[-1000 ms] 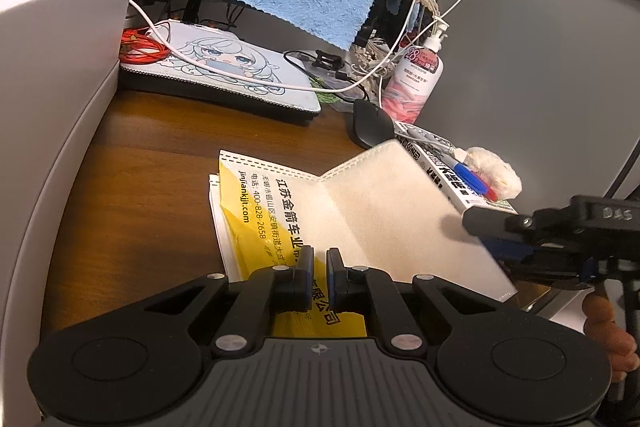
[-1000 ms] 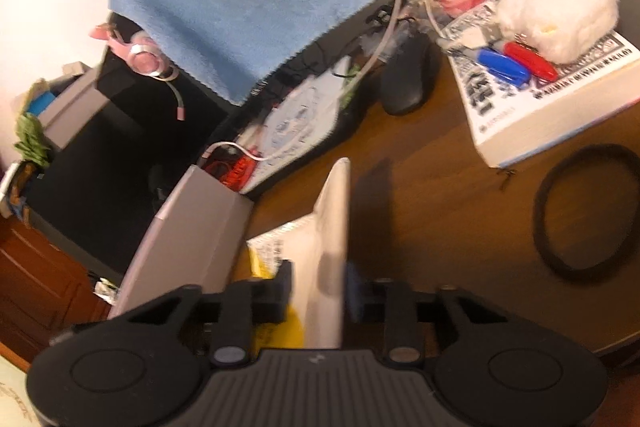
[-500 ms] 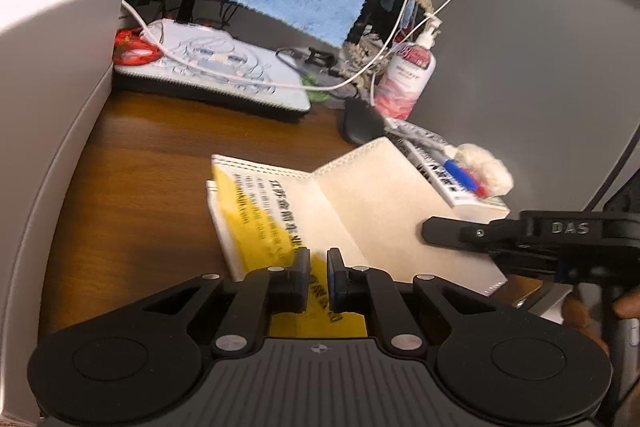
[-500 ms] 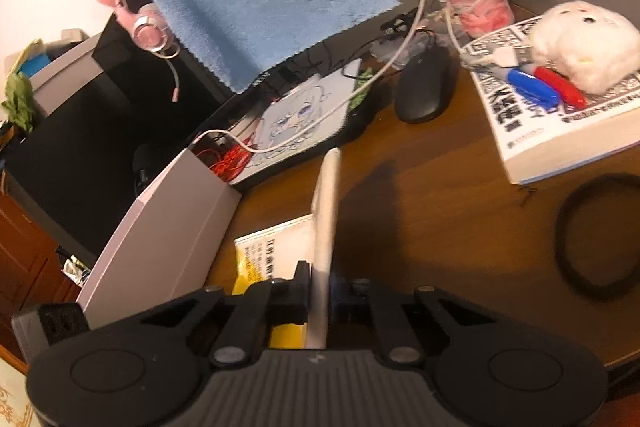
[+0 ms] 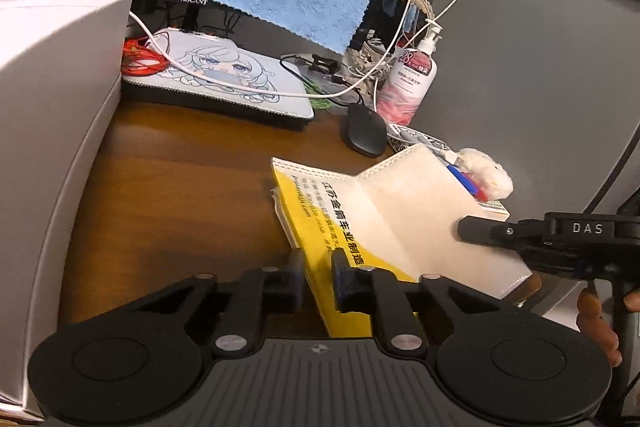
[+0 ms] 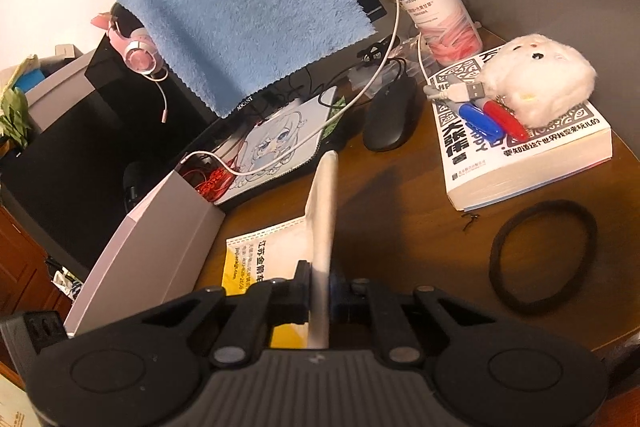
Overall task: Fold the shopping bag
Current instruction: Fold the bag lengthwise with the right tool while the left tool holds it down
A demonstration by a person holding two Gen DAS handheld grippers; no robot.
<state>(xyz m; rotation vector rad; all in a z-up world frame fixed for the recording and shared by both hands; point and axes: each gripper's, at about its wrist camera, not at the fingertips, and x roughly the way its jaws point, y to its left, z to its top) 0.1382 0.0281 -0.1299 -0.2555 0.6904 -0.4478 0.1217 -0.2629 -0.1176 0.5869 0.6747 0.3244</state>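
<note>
The shopping bag (image 5: pixel 320 211) lies partly folded on the wooden desk, yellow with black print. Its cream flap (image 5: pixel 412 211) is raised to the right. My left gripper (image 5: pixel 319 281) stands open just above the desk, and the bag's near yellow edge runs through the gap between its fingers. My right gripper (image 5: pixel 472 229) comes in from the right and is shut on the flap's near corner. In the right wrist view the flap (image 6: pixel 324 203) stands edge-on, clamped in my right gripper (image 6: pixel 320 287), with the printed part of the bag (image 6: pixel 256 255) flat to its left.
A white box (image 5: pixel 48 147) walls the left side. A black mouse (image 5: pixel 366 131), a lotion bottle (image 6: pixel 436 7) and a printed mat (image 5: pixel 224 75) lie behind. A book (image 6: pixel 520 147) carrying a plush toy (image 6: pixel 536 79) and a black hair band (image 6: pixel 544 255) sit right.
My left gripper's fingers have parted from shut to open over the bag's yellow edge. My right gripper keeps its hold on the raised flap.
</note>
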